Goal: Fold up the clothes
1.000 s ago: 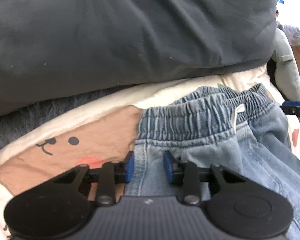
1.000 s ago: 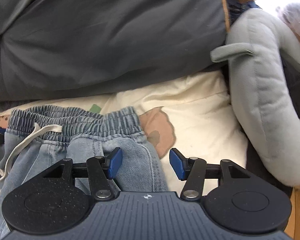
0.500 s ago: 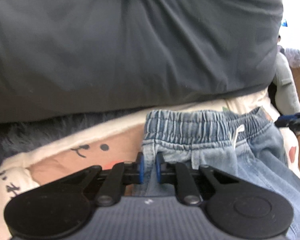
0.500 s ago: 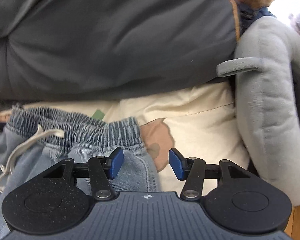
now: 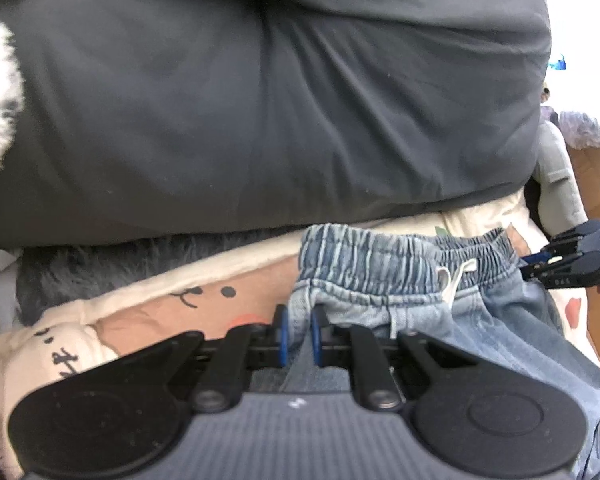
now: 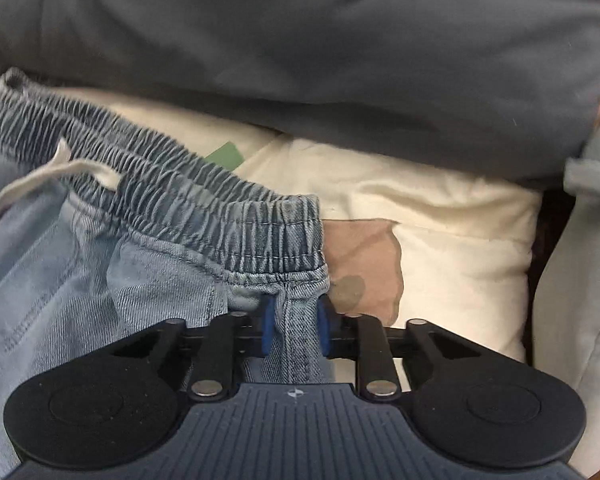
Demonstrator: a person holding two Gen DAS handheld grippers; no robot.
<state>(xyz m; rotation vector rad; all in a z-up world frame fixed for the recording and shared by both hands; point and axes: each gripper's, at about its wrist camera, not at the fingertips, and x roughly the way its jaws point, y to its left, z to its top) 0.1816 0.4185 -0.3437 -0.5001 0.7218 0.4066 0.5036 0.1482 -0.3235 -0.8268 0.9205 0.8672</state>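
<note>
On the cream bedding (image 6: 440,220), your left gripper (image 5: 298,336) and right gripper (image 6: 294,326) each pinch the soft, floppy denim trousers (image 6: 80,272) just below the waistband corners, a sound hold.

Both grippers same build: left gripper (image 5: 298,338) and right gripper (image 6: 294,330) have a ribbed dark grey body with a small white logo at the front edge, two round black discs on either side, black linkage arms on silver pivot screws, blue pads (image 6: 267,328) on the fingertips. Thin black cable at right edge of left view.
</note>
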